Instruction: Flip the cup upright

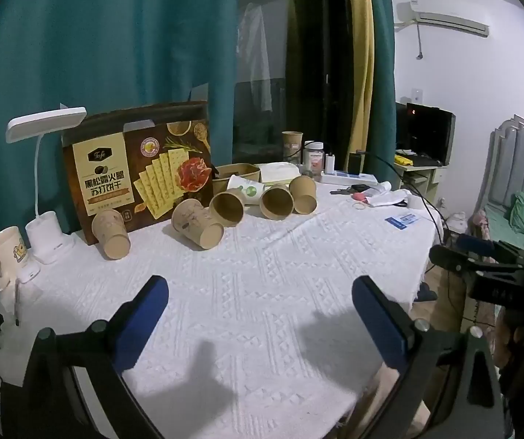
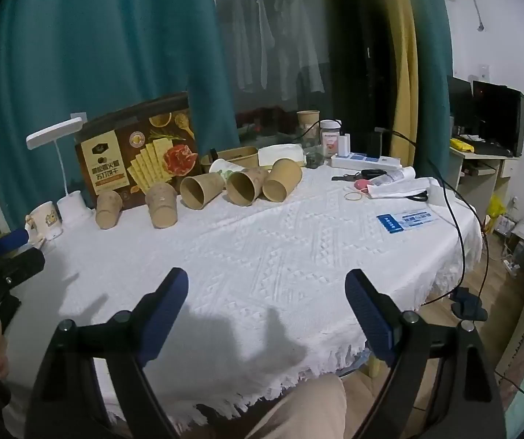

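Observation:
Several brown paper cups lie on their sides in a row on the white tablecloth (image 1: 262,311), mouths toward me: the leftmost cup (image 1: 111,234) (image 2: 108,209), a second cup (image 1: 197,228) (image 2: 162,205), a third (image 1: 227,206) (image 2: 200,191), a fourth (image 1: 277,201) (image 2: 245,186) and the rightmost (image 1: 303,194) (image 2: 281,180). A white cup (image 1: 245,188) lies behind them. My left gripper (image 1: 260,292) is open and empty, well short of the cups. My right gripper (image 2: 266,287) is open and empty, also near the table's front.
A cracker box (image 1: 141,172) stands behind the cups, with a white desk lamp (image 1: 44,124) and mug (image 1: 5,252) at left. An upright paper cup (image 1: 292,144), jar, power strip (image 2: 366,161), papers and a cable (image 2: 456,212) crowd the back right. The table edge (image 2: 298,376) is near.

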`<state>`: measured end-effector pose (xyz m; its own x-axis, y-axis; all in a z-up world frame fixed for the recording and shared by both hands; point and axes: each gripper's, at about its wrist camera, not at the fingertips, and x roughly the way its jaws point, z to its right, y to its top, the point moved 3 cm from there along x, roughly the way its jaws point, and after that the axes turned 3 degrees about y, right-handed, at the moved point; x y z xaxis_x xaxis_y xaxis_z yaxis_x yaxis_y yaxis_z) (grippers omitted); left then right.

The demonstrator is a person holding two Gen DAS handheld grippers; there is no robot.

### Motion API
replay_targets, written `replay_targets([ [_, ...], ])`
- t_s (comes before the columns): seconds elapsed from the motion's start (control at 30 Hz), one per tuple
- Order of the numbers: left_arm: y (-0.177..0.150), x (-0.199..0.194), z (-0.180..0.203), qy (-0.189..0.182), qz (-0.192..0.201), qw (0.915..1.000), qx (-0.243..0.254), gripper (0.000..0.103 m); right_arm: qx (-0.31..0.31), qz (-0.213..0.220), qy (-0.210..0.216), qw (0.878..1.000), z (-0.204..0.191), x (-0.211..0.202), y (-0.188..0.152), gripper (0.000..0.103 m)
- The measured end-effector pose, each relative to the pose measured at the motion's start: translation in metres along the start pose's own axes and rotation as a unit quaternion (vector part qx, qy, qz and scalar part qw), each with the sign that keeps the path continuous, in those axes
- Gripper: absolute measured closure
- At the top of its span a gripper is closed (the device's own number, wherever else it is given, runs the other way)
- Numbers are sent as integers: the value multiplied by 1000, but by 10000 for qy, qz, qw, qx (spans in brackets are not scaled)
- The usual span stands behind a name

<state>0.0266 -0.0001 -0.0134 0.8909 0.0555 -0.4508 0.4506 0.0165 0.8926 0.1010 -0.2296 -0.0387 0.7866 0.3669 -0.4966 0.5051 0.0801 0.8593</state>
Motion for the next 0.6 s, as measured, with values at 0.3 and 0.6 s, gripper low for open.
replay_targets([
  [0.3, 4, -2, 2, -7, 17, 10000, -1, 3, 8, 20, -1, 10000, 0, -1, 1, 17],
  [0.6, 7, 0, 5, -12, 37, 10000, 40, 3, 34, 38, -16, 10000, 4, -5, 6, 17],
])
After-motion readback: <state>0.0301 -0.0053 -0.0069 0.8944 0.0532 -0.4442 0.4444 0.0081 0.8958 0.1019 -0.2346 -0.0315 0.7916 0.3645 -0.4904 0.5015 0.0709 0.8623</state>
